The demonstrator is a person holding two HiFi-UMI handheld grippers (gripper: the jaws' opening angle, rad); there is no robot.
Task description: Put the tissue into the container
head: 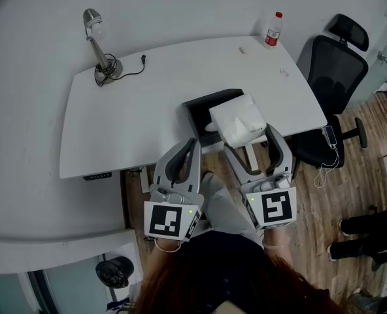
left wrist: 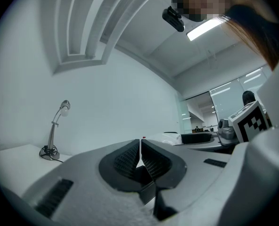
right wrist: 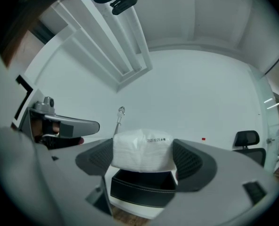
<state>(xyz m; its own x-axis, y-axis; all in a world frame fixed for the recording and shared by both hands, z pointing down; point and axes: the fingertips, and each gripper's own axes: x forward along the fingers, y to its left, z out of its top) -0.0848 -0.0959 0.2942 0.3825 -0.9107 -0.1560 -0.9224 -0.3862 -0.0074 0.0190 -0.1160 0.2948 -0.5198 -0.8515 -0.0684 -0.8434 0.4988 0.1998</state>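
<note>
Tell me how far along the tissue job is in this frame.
Done: the tissue pack is picked up, clamped between the jaws of the right gripper. In hand: it is held over the open black container on the white table. Left: lowering it in and releasing; the pack is not inside yet. The left gripper is shut and empty.

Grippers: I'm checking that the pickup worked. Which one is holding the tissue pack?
The right gripper: its jaws clamp the white tissue pack by the black container. The left gripper has its jaws closed together on nothing.
</note>
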